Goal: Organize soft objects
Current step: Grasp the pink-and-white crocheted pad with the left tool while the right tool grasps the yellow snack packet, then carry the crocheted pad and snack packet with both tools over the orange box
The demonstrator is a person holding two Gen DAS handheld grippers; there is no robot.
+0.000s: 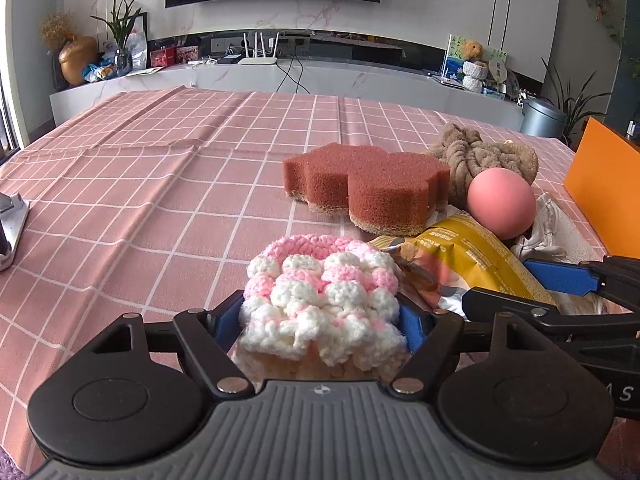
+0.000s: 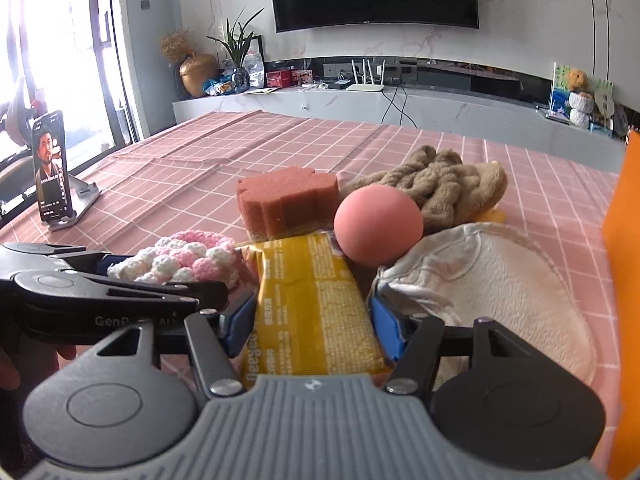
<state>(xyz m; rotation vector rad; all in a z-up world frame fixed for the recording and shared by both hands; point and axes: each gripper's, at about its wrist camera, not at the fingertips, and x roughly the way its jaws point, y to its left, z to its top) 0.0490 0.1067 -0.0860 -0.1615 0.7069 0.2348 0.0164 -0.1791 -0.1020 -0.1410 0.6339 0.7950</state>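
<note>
My left gripper (image 1: 320, 320) is shut on a pink and white crocheted pad (image 1: 320, 296), which also shows in the right wrist view (image 2: 180, 260). My right gripper (image 2: 316, 320) is shut on a yellow snack packet (image 2: 312, 304), also seen in the left wrist view (image 1: 460, 264). Beyond them on the pink checked tablecloth (image 1: 160, 184) lie a brown sponge (image 1: 368, 188), a pink ball (image 1: 502, 204), a brown plush cloth (image 1: 476, 156) and a white padded cloth (image 2: 500, 280).
An orange box (image 1: 608, 196) stands at the right edge of the table. A phone on a stand (image 2: 52, 168) sits at the left. A TV console with plants and boxes runs behind the table.
</note>
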